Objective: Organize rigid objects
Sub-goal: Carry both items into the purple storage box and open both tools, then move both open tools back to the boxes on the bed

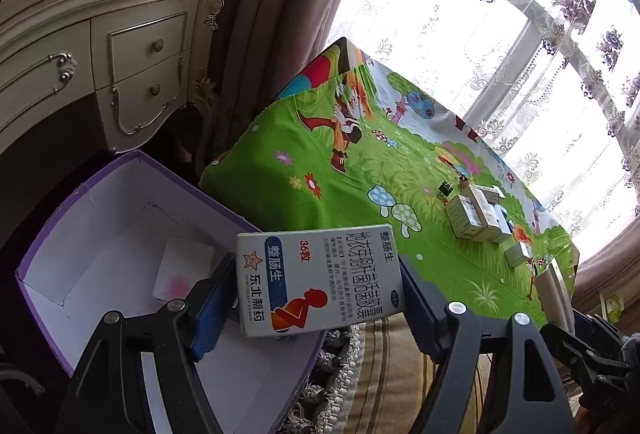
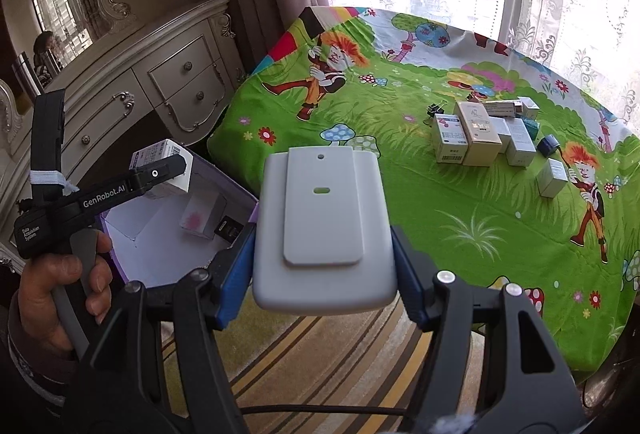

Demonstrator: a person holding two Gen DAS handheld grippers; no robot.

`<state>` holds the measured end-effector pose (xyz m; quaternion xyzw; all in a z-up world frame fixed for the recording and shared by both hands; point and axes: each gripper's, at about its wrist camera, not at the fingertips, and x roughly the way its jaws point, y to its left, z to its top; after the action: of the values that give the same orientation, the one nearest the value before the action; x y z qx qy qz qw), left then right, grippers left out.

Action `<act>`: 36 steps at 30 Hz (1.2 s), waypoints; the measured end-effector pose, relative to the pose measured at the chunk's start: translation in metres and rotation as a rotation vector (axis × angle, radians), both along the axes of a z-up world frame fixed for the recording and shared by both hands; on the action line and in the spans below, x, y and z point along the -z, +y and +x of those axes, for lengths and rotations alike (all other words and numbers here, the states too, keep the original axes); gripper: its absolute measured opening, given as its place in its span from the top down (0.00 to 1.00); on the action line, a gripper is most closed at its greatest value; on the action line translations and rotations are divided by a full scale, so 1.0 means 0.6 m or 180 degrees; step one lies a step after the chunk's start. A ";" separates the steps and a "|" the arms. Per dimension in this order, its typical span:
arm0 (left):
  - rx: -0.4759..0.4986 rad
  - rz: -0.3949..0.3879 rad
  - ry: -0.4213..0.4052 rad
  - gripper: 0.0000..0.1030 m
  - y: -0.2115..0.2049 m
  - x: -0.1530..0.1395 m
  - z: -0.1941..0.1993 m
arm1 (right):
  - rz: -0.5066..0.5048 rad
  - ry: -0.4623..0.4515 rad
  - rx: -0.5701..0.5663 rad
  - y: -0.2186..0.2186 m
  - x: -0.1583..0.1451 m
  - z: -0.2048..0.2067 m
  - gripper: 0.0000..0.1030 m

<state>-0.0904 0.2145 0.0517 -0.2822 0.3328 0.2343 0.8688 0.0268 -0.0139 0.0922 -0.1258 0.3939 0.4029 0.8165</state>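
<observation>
My left gripper (image 1: 316,294) is shut on a white medicine box (image 1: 320,280) with Chinese print, held over the near rim of an open purple box (image 1: 100,189). The right wrist view shows that gripper (image 2: 160,173) holding its box (image 2: 162,157) above the purple box (image 2: 120,258). My right gripper (image 2: 324,266) is shut on a flat grey plastic device (image 2: 322,230), above the floor beside the table edge. A white box with a pink mark (image 1: 182,270) lies inside the purple box. Several small boxes (image 2: 484,133) stand on the green cartoon tablecloth (image 2: 360,193).
A cream carved dresser (image 1: 100,73) stands behind the purple box. A black binder clip (image 2: 436,109) lies by the pile of boxes. A striped rug (image 2: 320,362) covers the floor below. Curtains and a bright window (image 1: 460,13) are behind the table.
</observation>
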 end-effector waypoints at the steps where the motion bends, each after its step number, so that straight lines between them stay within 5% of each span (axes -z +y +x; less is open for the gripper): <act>1: -0.0034 -0.0006 0.0008 0.26 0.007 0.003 -0.007 | -0.0010 0.0004 -0.0045 0.009 0.001 -0.006 0.35; 26: -0.0722 -0.0190 0.0095 0.25 0.129 0.049 -0.124 | -0.0521 0.0007 -0.1466 0.247 0.081 -0.201 0.34; 36: -0.0789 -0.0237 0.0223 0.24 0.132 0.064 -0.122 | -0.0573 0.0022 -0.1416 0.247 0.092 -0.195 0.28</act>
<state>-0.1635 0.2936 0.0131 -0.3448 0.3340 0.3371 0.8099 -0.0900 0.1343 0.0372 -0.2805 0.3936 0.5365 0.6918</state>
